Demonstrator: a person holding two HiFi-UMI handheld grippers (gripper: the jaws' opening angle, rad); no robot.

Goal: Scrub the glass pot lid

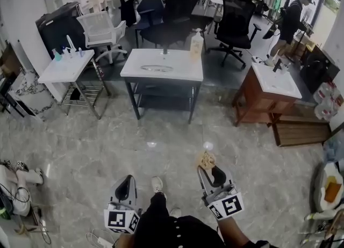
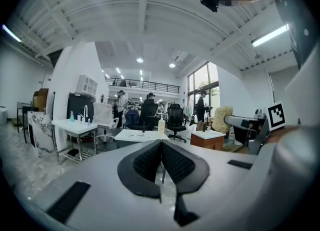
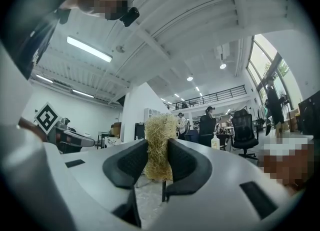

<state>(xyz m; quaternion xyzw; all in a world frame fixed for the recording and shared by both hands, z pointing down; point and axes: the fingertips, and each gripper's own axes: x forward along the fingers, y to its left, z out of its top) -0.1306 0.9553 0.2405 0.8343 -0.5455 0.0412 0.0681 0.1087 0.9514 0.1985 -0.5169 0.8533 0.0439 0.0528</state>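
Note:
The glass pot lid (image 1: 157, 68) lies flat on a white-topped sink table (image 1: 183, 72) across the marble floor, well ahead of both grippers. A soap bottle (image 1: 196, 44) stands at the table's back right corner. My right gripper (image 1: 208, 167) is shut on a straw-coloured loofah scrubber (image 1: 206, 160); in the right gripper view the scrubber (image 3: 160, 145) stands upright, pinched between the black pads. My left gripper (image 1: 127, 181) is shut with nothing in it, its pads (image 2: 172, 162) meeting. Both grippers are held low in front of my body, far from the table.
A small white table with bottles (image 1: 67, 67) stands at the left and a wooden washstand (image 1: 271, 88) at the right, with a wooden pallet (image 1: 301, 129) beside it. Office chairs (image 1: 234, 21) and people are behind the sink table. Cables lie on the floor at the lower left (image 1: 21, 188).

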